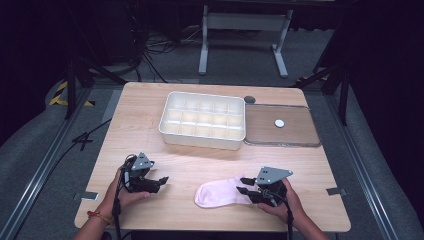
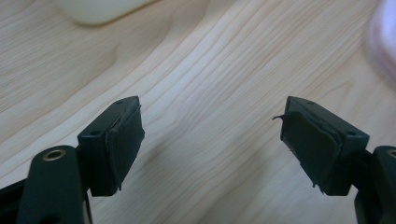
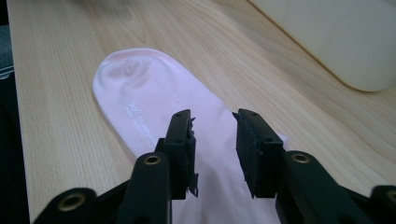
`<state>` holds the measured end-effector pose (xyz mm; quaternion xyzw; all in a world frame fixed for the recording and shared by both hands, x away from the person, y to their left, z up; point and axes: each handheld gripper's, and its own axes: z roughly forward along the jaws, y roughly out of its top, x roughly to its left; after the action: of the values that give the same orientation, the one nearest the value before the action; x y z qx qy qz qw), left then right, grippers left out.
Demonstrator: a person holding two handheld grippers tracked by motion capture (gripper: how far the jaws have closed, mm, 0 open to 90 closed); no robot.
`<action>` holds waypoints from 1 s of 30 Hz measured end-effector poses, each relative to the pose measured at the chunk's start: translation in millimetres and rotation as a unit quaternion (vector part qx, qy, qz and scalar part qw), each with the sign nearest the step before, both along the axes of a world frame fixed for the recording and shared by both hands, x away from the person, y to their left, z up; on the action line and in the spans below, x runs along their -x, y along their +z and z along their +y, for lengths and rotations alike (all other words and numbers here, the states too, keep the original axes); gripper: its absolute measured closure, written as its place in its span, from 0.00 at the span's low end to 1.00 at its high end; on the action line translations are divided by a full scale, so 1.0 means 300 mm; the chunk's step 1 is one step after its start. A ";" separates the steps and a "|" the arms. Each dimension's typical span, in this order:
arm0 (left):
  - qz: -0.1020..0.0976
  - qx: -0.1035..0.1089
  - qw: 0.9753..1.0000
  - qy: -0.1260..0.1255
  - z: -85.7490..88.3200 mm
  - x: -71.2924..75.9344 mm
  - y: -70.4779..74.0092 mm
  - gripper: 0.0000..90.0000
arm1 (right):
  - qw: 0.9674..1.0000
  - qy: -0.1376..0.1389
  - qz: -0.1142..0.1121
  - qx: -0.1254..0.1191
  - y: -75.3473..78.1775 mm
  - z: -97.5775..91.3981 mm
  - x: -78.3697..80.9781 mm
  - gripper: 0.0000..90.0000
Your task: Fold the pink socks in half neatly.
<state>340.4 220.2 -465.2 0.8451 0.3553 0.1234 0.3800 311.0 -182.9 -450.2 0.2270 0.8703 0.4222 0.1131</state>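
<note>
Your right gripper sits over the cuff end of the pink sock, jaws a narrow gap apart with sock fabric between them (whether the pads press it, I cannot tell). The sock lies flat on the tabletop. Your left gripper stands wide apart over bare wood.

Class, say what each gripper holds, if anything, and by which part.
Nothing is held. The left gripper is open over bare table. The right gripper straddles the sock, pads not pressing.
</note>
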 end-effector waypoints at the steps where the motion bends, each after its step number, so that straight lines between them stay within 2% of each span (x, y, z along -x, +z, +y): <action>1: -0.007 0.006 1.000 -0.005 -0.017 0.008 0.010 0.25 | 1.000 0.002 0.001 0.002 -0.004 0.009 0.000 0.79; 3: -0.007 0.025 0.999 -0.020 -0.057 0.022 0.026 0.26 | 1.000 0.010 0.001 0.007 -0.012 0.029 -0.001 0.80; 4: -0.007 0.025 0.999 -0.020 -0.057 0.022 0.026 0.27 | 1.000 0.014 0.003 0.010 -0.017 0.038 0.000 0.81; 5: -0.007 0.033 0.999 -0.033 -0.103 0.035 0.035 0.27 | 1.000 0.020 0.004 0.013 -0.024 0.047 -0.001 0.81; 6: -0.006 0.033 0.998 -0.043 -0.123 0.037 0.037 0.27 | 1.000 0.022 0.007 0.015 -0.029 0.052 0.000 0.81; 7: 0.002 0.043 0.998 -0.049 -0.147 0.041 0.036 0.28 | 0.999 0.025 0.008 0.019 -0.036 0.058 0.000 0.81; 8: 0.002 0.043 0.998 -0.049 -0.147 0.041 0.036 0.28 | 0.999 0.025 0.008 0.019 -0.036 0.058 0.000 0.81; 10: 0.011 0.045 0.997 -0.063 -0.199 0.052 0.031 0.28 | 0.999 0.028 0.011 0.024 -0.048 0.066 0.004 0.81; 12: 0.016 0.038 0.996 -0.077 -0.235 0.055 0.026 0.29 | 0.999 0.032 0.009 0.028 -0.057 0.074 0.008 0.82; 15: 0.022 0.033 0.996 -0.085 -0.279 0.062 0.018 0.31 | 0.999 0.037 0.013 0.034 -0.070 0.084 0.014 0.82; 16: 0.019 0.025 0.995 -0.090 -0.289 0.061 0.015 0.32 | 0.998 0.039 0.013 0.036 -0.074 0.088 0.015 0.82; 20: 0.025 0.006 0.995 -0.098 -0.328 0.059 -0.007 0.35 | 0.998 0.041 0.014 0.039 -0.085 0.098 0.022 0.82; 21: 0.022 -0.008 0.994 -0.104 -0.337 0.057 -0.012 0.35 | 0.998 0.041 0.013 0.040 -0.085 0.098 0.022 0.82; 25: 0.015 -0.027 0.994 -0.107 -0.351 0.062 -0.024 0.35 | 0.998 0.038 0.008 0.040 -0.089 0.099 0.027 0.83; 30: 0.018 -0.032 0.993 -0.116 -0.351 0.063 -0.037 0.35 | 0.999 0.035 0.010 0.034 -0.092 0.097 0.030 0.83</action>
<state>321.6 114.9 -476.3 0.8942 0.2578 0.0746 0.3584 302.1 -153.8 -477.9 0.1966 0.8928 0.3934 0.0970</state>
